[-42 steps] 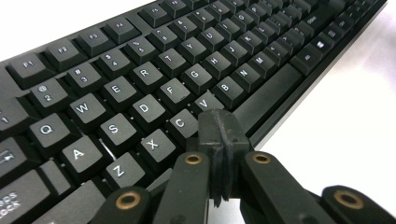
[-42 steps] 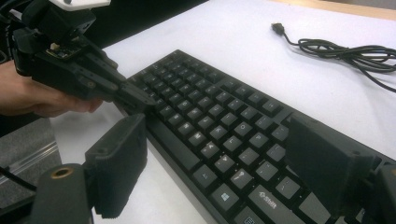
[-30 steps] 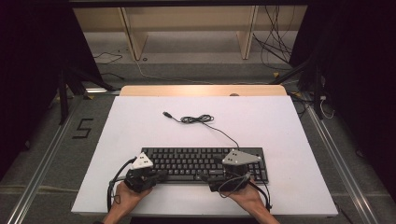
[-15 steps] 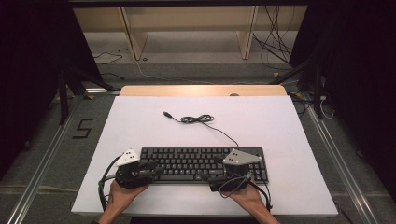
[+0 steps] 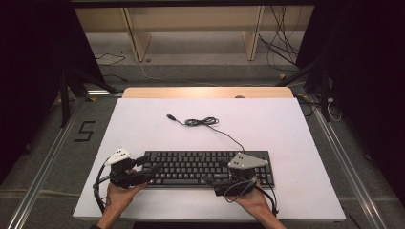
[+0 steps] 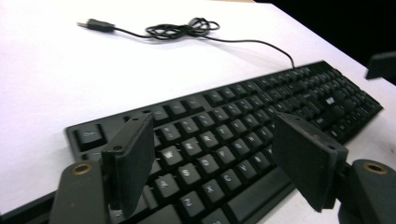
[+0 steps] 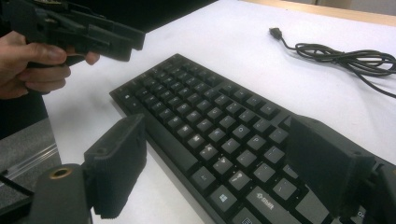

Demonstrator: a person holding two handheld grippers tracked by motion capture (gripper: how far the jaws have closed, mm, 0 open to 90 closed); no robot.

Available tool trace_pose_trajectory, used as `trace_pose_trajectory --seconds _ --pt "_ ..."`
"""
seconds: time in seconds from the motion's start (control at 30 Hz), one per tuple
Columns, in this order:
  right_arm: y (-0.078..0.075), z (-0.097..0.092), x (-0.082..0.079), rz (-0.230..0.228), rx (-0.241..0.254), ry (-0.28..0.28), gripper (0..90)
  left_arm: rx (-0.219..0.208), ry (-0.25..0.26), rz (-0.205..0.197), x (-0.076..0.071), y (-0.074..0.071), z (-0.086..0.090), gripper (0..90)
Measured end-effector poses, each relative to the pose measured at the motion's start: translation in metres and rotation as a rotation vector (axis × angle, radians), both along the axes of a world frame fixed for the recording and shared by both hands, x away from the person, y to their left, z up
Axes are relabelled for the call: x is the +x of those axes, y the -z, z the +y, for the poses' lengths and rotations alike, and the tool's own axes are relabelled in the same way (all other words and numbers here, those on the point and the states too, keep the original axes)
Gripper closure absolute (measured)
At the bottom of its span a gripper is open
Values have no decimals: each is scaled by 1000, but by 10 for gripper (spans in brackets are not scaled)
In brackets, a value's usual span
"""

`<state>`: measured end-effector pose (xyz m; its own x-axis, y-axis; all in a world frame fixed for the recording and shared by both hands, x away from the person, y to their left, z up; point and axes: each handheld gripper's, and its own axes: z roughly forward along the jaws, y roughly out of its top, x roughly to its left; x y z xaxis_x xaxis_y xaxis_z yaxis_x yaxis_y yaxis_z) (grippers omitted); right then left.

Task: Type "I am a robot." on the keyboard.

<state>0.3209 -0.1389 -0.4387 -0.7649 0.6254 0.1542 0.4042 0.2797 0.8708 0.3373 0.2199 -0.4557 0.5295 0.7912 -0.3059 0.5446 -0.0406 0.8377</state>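
Note:
A black keyboard [image 5: 205,167] lies flat near the front edge of the white table [image 5: 267,124]. Its thin black cable [image 5: 200,122] is bunched behind it and ends in a USB plug [image 5: 170,116]. My left gripper [image 5: 148,163] hovers at the keyboard's left end. Its jaws have just been opening and stand wide, with the keys [image 6: 243,121] under the gap and neither pad touching them. My right gripper [image 5: 216,175] is at the keyboard's front right and points left. It is open: one jaw stands over the keys [image 7: 210,116], the other off the front edge over bare table.
A wooden strip [image 5: 205,92] runs along the table's far edge, with shelf legs and loose cables on the floor behind. Metal rails flank the table, and a "5" [image 5: 85,130] is marked on the floor at left. The table's back half holds just the cable.
My left gripper has opened its jaws and drawn back to the left, off the keyboard's left end. The keyboard and my right gripper have stayed where they were.

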Motion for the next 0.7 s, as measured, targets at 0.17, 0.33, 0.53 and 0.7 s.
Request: trace_pose_trajectory --seconds 0.17,0.33,0.53,0.7 --pt "0 0 0 0 4 1 214 -3 -53 9 3 0 7 308" --pt "0 0 0 1 1 0 214 11 -70 12 5 2 12 436" --pt "1 1 1 2 0 1 215 62 -42 29 9 6 11 675" --pt "1 1 1 6 -3 1 215 105 -14 38 10 9 5 825"
